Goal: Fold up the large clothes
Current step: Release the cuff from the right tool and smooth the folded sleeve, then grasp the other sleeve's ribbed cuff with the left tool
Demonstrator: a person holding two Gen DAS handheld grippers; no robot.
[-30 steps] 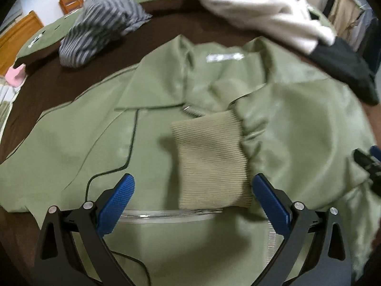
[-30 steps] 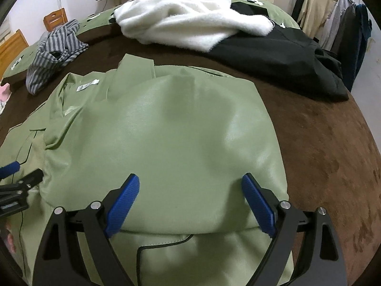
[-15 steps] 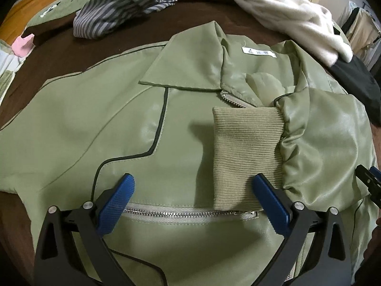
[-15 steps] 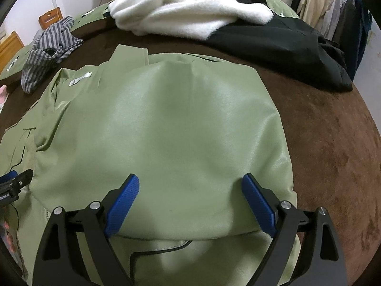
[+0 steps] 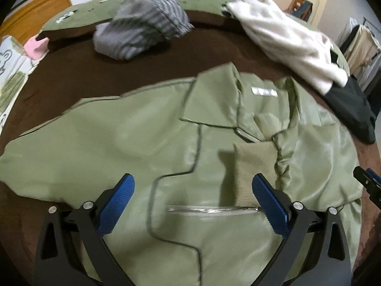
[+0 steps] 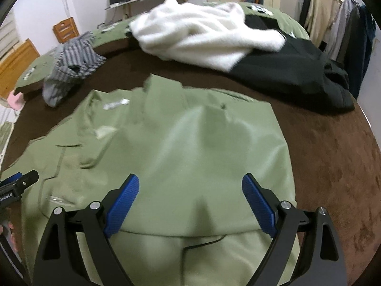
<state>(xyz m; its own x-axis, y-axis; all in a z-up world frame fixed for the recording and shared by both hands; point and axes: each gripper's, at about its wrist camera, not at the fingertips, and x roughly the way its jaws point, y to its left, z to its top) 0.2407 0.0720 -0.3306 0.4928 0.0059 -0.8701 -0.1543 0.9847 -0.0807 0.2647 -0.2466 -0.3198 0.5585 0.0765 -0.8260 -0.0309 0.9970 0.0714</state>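
Your left gripper [image 5: 192,199] has black forked arms. Its fingers [image 5: 116,208] wear ribbed blue pads. Silver screws [image 5: 87,205] mark the joints.

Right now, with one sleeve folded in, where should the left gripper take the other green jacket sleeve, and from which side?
Probably the outer end of the spread sleeve on the green jacket, coming from the left. That sleeve lies flat on the brown surface, its edge free. The other sleeve's ribbed cuff already lies across the chest. The left gripper has its jaws open.
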